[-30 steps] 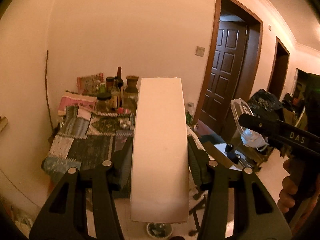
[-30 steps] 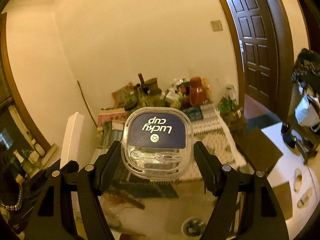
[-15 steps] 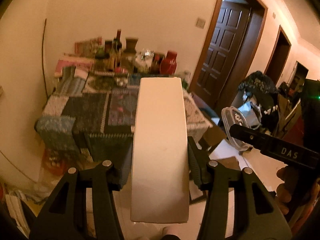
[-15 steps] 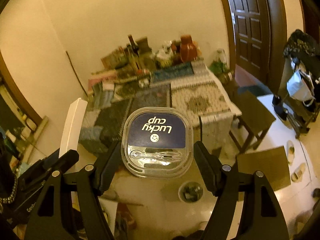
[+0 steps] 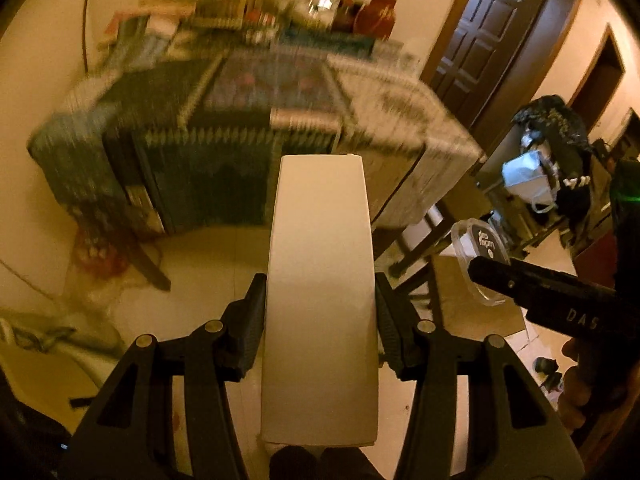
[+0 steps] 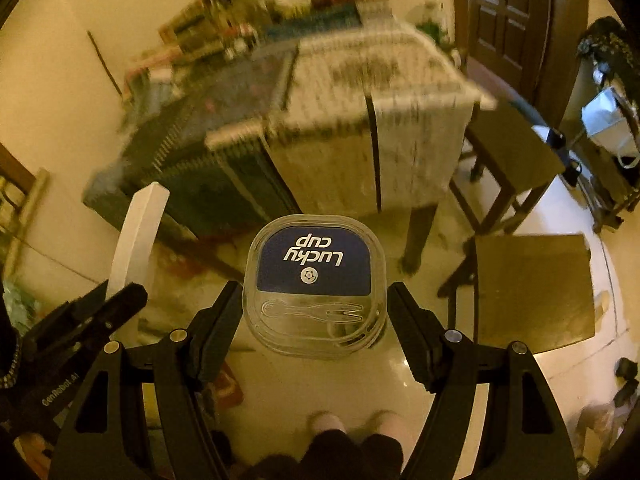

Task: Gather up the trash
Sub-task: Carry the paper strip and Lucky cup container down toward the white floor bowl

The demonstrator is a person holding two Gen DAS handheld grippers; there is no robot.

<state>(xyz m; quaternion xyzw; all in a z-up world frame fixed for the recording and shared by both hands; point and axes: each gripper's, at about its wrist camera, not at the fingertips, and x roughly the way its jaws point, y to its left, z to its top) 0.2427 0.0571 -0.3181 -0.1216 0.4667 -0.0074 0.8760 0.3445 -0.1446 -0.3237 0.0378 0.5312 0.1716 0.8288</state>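
Room: dim, yellow-lit; dark panelled door [image 5: 496, 36] at the back right, pale floor [image 6: 320, 376] below.
Tabletop [image 6: 328, 92]: draped in patchwork cloths, bottles and jars crowded along its far edge, all smeared by motion blur; labels unreadable.
Stools: two dark wooden stools [image 6: 532, 288] right of the tabletop, apart from both pieces of trash.
White box [image 5: 320, 300]: long, flat, cream-coloured, in mid-air between the pads of the left tongs [image 5: 320, 322], clamped across its narrow width near the lower half; looks like light, stiff card, likely to crush or bow under a hard squeeze, so hold best kept on the side edges.
Clear lid [image 6: 316, 286]: rounded-square plastic piece with a blue "Lucky cup" label and a moulded fork shape, in mid-air, pinched at its sides by the right tongs [image 6: 316, 320]; probably very light, thin and slick, apt to flex or pop out, so a hold low on the rim seems safest.
Left tongs: clenched on the white box.
Right tongs: clenched on the clear lid.
Feet: pale socks [image 6: 326, 422] at the bottom edge, partly cut off.
Hidden: no bin or trash bag identifiable; box's underside and lid's depth out of sight.
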